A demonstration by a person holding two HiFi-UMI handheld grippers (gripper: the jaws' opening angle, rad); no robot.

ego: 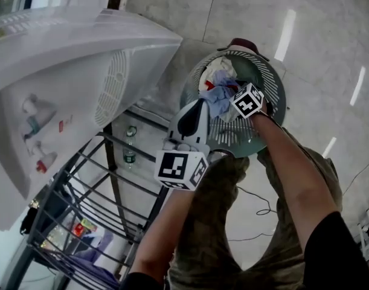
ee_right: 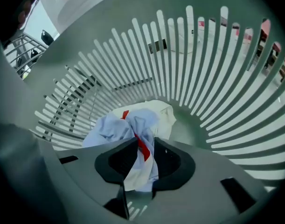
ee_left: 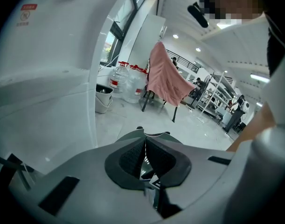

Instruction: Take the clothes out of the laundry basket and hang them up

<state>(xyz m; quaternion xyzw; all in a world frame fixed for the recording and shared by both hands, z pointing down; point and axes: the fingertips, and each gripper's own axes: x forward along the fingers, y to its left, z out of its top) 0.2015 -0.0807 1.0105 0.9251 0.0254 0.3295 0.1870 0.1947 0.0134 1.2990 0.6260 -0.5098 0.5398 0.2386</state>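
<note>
Your left gripper [ego: 198,104] hangs at the left edge of the laundry basket [ego: 275,80], its jaws clenched together with nothing between them. To the right, your right gripper [ee_right: 142,158] reaches down inside the basket, its jaws grasping a bunched pale blue garment [ee_right: 109,127] with a red stripe. A white garment [ee_right: 162,113] lies under it on the basket floor.

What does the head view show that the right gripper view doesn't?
Only the head view shows the left gripper and the person's arms. Only the right gripper view shows, up close, the right gripper with its jaws pinching the blue cloth. Both show the basket, that cloth and the right gripper.
</note>
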